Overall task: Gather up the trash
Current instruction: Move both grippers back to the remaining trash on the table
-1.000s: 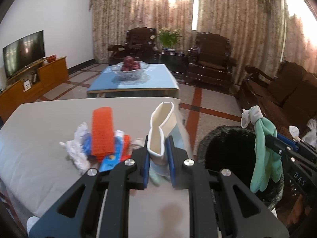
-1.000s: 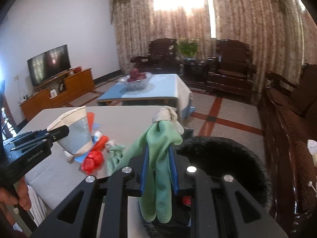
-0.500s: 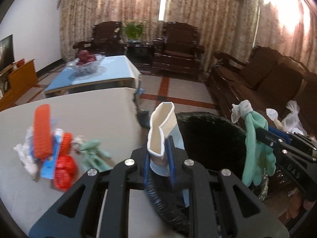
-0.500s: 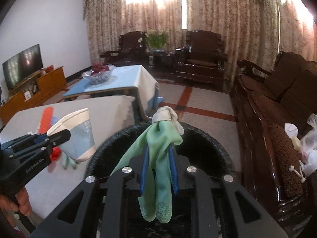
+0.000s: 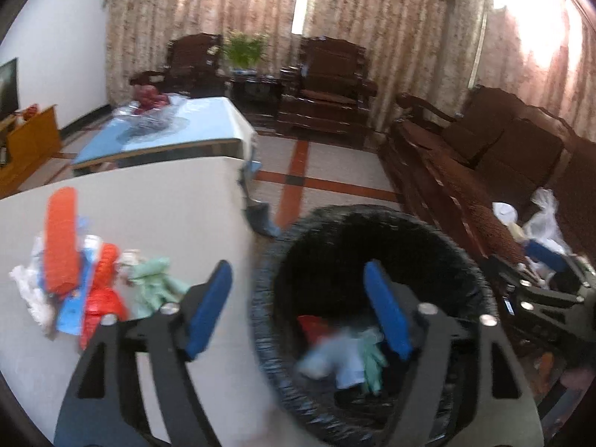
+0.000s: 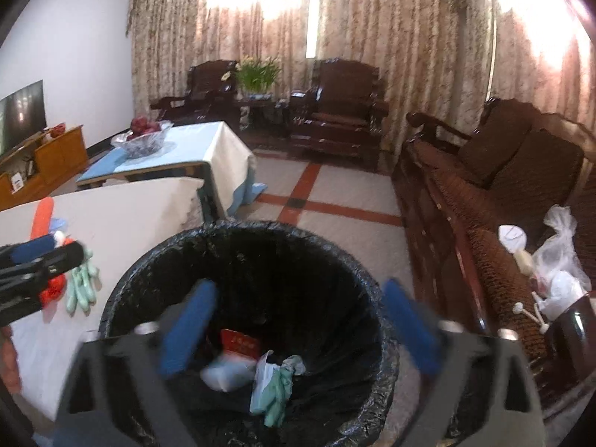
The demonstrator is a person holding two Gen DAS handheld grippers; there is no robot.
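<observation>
Both claws are over the round bin with the crinkly black plastic liner (image 6: 238, 260) right now, and both are springing apart with nothing between the pads. From my left gripper (image 5: 298, 313) the bin mouth sits at about 5 o'clock; from my right gripper (image 6: 298, 327) it fills the lower middle, dead at 6.

The stuff is already down inside: a pale green rubber glove (image 6: 277, 398) lies at the bottom next to a squashed white-and-blue paper cup (image 6: 227, 372), with a flat red packet (image 6: 238, 344) just behind them. In the left view the same heap is a blur.

For doing this release well, I'd say keep both claws wide and directly above the opening until everything has clearly fallen clear of the blue pads, then lift straight up so nothing snags the liner rim. That liner looks flimsy and would drag easily.

Compared with a second ago: the left claw was pinching that paper cup upright and the right one was clamped on the green glove, both over the table side. Now both items are in the bin and the claws are empty.

Still to go, on the white tablecloth-covered table (image 5: 156, 208) at 9 o'clock: an orange mesh tube (image 5: 61, 238), a crumpled red net (image 5: 102, 298), a second pale green glove (image 5: 154, 283) and some white and blue scraps.
</observation>
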